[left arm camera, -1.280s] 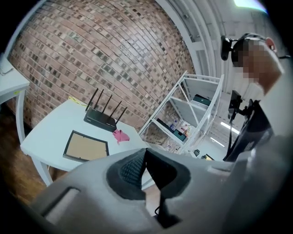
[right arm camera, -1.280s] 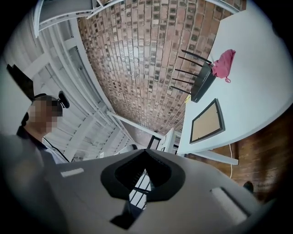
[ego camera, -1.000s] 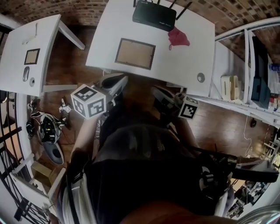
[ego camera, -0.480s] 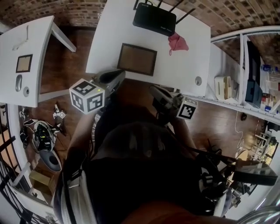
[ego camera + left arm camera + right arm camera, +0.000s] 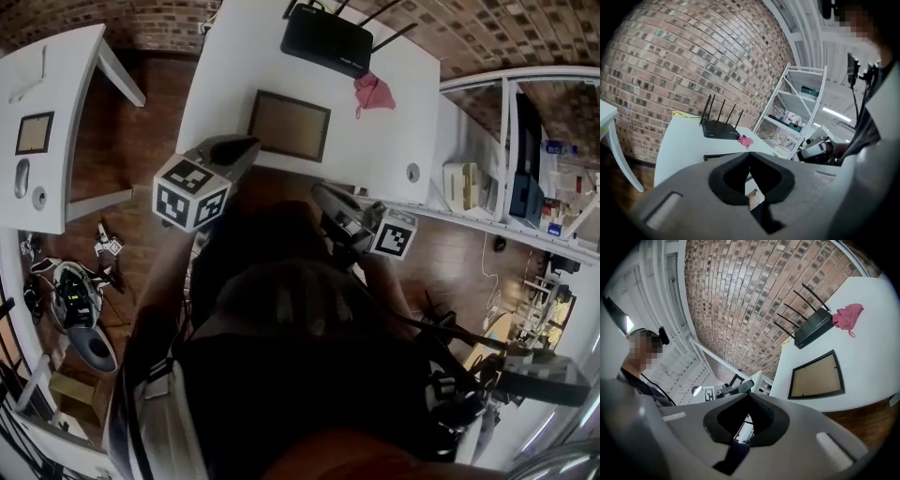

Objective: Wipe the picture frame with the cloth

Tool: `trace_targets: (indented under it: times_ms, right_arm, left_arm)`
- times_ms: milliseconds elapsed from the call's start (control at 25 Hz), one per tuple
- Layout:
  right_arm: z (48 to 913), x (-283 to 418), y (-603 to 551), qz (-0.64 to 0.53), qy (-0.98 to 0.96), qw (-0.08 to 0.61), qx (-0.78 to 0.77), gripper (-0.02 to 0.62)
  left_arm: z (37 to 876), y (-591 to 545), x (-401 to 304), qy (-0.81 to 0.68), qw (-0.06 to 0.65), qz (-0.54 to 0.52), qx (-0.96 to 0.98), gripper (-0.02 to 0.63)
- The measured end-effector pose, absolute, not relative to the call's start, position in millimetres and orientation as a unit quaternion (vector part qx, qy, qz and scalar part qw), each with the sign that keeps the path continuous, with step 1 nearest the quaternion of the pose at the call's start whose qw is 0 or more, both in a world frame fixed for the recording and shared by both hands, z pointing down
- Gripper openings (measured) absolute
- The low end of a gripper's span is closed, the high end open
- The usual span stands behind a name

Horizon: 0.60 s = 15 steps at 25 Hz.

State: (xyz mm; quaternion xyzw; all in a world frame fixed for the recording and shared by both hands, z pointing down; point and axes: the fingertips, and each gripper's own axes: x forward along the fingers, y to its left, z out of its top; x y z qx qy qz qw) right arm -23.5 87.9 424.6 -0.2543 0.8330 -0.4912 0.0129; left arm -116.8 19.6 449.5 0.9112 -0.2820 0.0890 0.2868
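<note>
The dark-rimmed picture frame (image 5: 289, 125) lies flat on the white table (image 5: 234, 66), its brown panel facing up. A pink cloth (image 5: 373, 92) is crumpled beyond it, beside a black router (image 5: 326, 40). My left gripper (image 5: 239, 148) is shut and empty, its tip at the table's near edge just left of the frame. My right gripper (image 5: 323, 194) is shut and empty too, hanging short of the table over the wooden floor. The right gripper view shows the frame (image 5: 818, 376), the cloth (image 5: 847, 316) and that gripper's closed jaws. The cloth (image 5: 745, 140) lies far ahead in the left gripper view.
A second white table (image 5: 66, 84) stands at the left with a small frame (image 5: 34, 132) and a mouse (image 5: 22, 176). White shelving (image 5: 506, 187) with boxes flanks the main table on the right. Clutter (image 5: 70, 291) lies on the floor at the left. A brick wall is behind.
Both grippers have moved forward toward the table. The left one has reached its near edge by the frame. Both stay shut and empty.
</note>
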Motion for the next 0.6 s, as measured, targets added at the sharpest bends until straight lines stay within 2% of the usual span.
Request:
trace_targets:
  times_ms: [120,280,400,600]
  right_arm:
    - [426.2,-15.7,88.1,-0.497,0.825,0.016,-0.268,-0.003]
    - [427.7,-4.6,75.0,-0.519,0.807,0.059,-0.276,-0.004]
    - [431.7,-1.1,61.1,-0.531,0.801,0.073,-0.267,-0.005]
    - [426.7,-2.7,35.3,-0.529,0.814,0.062,-0.23,-0.005]
  left_arm:
    - [458.0,7.1,-116.9,-0.299,0.282,0.105,0.906,0.002]
    - [469.2,-10.2,-114.1,-0.327,0.26,0.149,0.896,0.122]
    - [483.3,-16.3,-108.2,-0.332,0.275,0.167,0.887,0.211]
    - [514.0,-32.2,-98.9,-0.342,0.289,0.218,0.867,0.219]
